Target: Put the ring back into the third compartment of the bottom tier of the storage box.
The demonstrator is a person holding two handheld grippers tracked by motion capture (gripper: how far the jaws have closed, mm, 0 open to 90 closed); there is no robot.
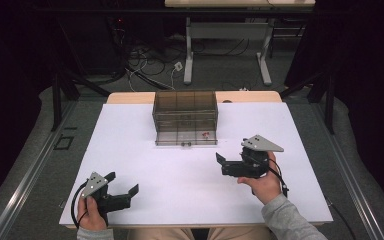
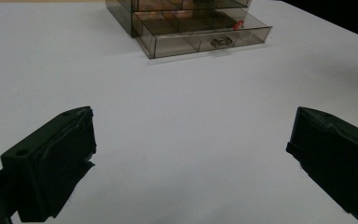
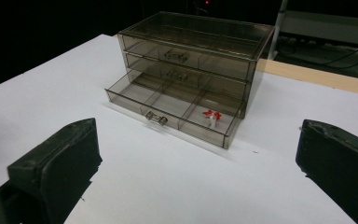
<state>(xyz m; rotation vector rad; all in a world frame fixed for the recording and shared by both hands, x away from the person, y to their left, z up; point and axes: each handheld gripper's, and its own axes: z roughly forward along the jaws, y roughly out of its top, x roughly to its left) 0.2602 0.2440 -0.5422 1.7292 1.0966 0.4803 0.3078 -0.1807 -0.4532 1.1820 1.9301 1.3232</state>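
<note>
**Operator:** While I look down from the high view, my left gripper sits in the lower left of the frame, held low over the white table, and my right gripper is right of centre, a little below the drawer box.

**Observer:** Are they holding anything?

**Operator:** No. Both are released. In the left gripper view the two black jaws stand wide apart at the bottom corners with bare table between them. The right gripper view shows the same: jaws spread, nothing clamped.

**Observer:** Where is the box?

**Operator:** At the upper centre of the high view, toward the table's far edge. It is a smoky see-through chest with three drawers stacked. The upper two are pushed in; the bottom drawer is pulled out toward me.

**Observer:** Anything in that drawer?

**Operator:** Yes. It is split into three compartments, and a small red and white object lies in the compartment on the right of the frame in the right gripper view. I can't tell what it is. A small metal handle sits at the middle of the drawer's front.

**Observer:** How close are you to it?

**Operator:** My right gripper is near the open drawer but apart from it, pointing toward it. My left gripper is well apart from the box, which sits at the upper edge of the left gripper view.
</note>
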